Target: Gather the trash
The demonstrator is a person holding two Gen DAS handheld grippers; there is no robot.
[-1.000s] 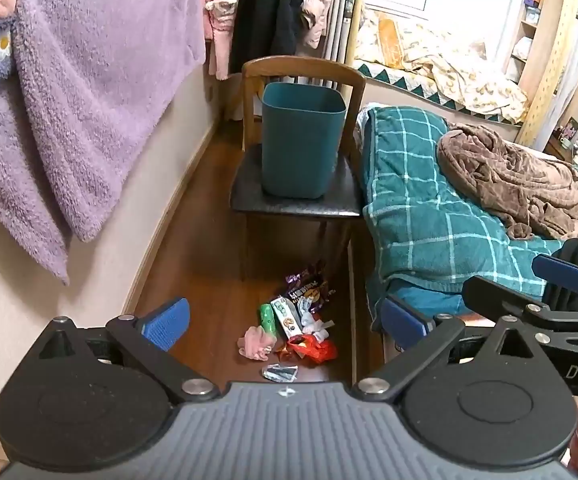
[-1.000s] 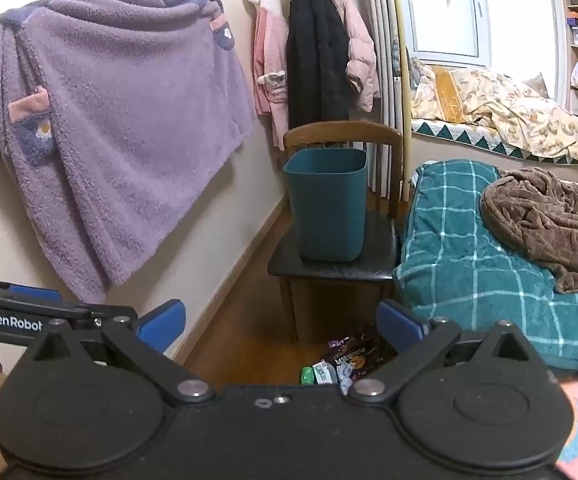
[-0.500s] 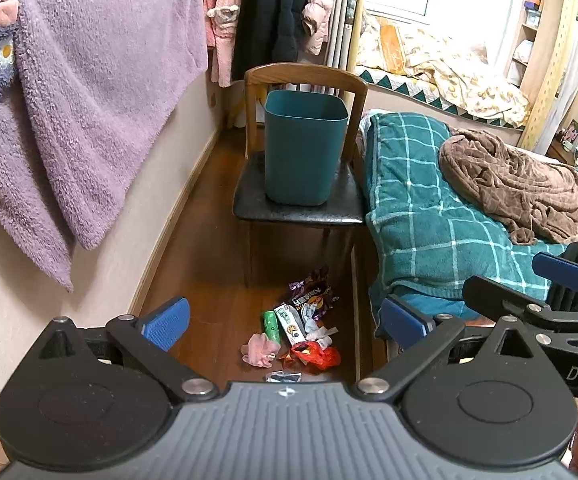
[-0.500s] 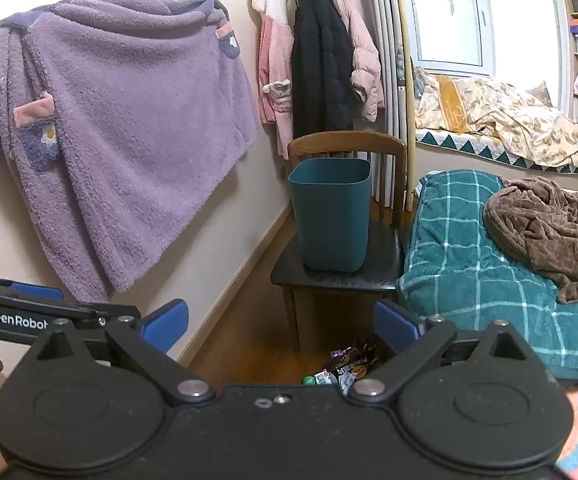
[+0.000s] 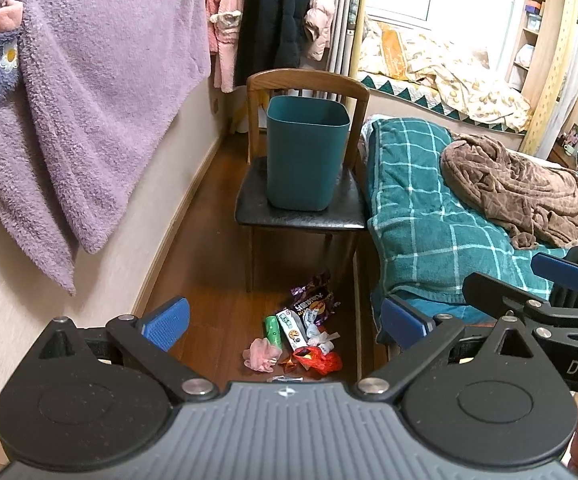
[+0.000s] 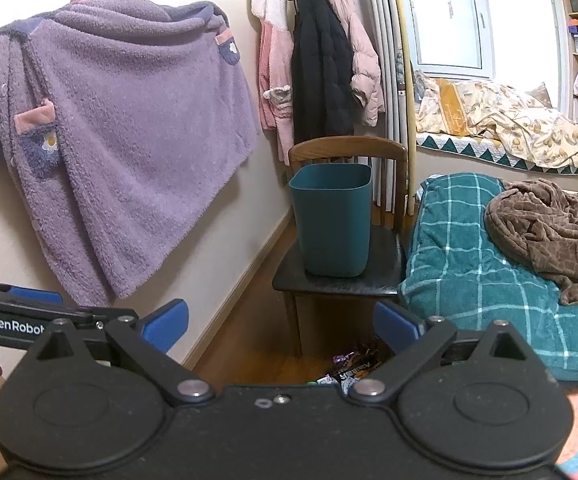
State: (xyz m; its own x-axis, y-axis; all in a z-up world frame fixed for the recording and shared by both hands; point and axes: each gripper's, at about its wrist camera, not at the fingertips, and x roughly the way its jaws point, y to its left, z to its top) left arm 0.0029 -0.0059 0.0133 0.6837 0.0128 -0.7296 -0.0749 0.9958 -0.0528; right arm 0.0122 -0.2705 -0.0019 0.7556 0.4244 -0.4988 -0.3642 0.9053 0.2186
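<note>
A small heap of trash point(image 5: 303, 330) lies on the wooden floor in front of the chair: a purple wrapper point(image 5: 313, 300), a green tube point(image 5: 273, 330), a pink crumpled piece point(image 5: 260, 354) and a red wrapper point(image 5: 317, 360). A teal bin point(image 5: 307, 152) stands upright on the chair seat point(image 5: 301, 216). My left gripper point(image 5: 285, 320) hangs open above the heap, nothing between its fingers. My right gripper point(image 6: 281, 322) is open too, higher up, facing the teal bin point(image 6: 331, 220); only the top of the heap point(image 6: 353, 366) shows past its body.
A purple robe point(image 5: 69, 92) hangs on the left wall, with coats point(image 5: 277, 20) further back. A bed with a teal checked cover point(image 5: 421, 208) and a brown blanket point(image 5: 521, 192) fills the right side. The floor strip between wall and bed is narrow.
Both grippers have drawn back and risen a little. The chair, bin and trash heap look slightly farther away, and the heap sits lower in the right wrist view.
</note>
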